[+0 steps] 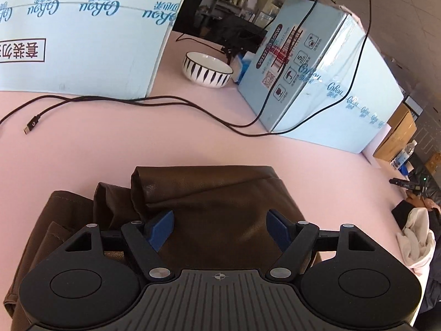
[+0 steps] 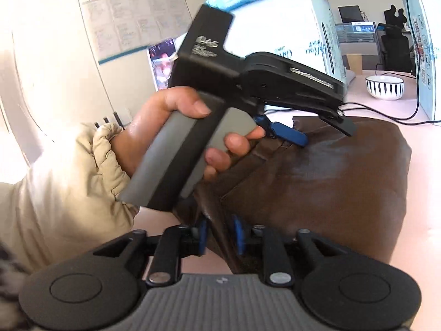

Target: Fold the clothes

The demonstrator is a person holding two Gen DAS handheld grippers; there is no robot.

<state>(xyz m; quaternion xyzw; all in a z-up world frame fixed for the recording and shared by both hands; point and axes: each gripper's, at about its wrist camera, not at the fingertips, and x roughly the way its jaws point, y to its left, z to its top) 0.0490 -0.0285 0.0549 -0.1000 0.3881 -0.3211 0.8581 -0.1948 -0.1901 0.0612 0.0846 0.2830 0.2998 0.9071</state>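
The left tool [image 1: 220,230] hangs over a folded brown garment [image 1: 220,198], its blue pads spread wide apart with nothing between them. The right tool [image 2: 219,234] sits at the garment's near edge; a fold of the brown fabric stands between its pads, which are slightly apart and do not plainly press it. A hand [image 2: 171,135] in a cream sleeve [image 2: 69,193] grips the left tool's handle. The garment lies on a pink desk [image 1: 110,143]. Farther back sit black cables [image 1: 137,100], a striped bowl [image 1: 207,69] and blue boxes [image 1: 317,82].
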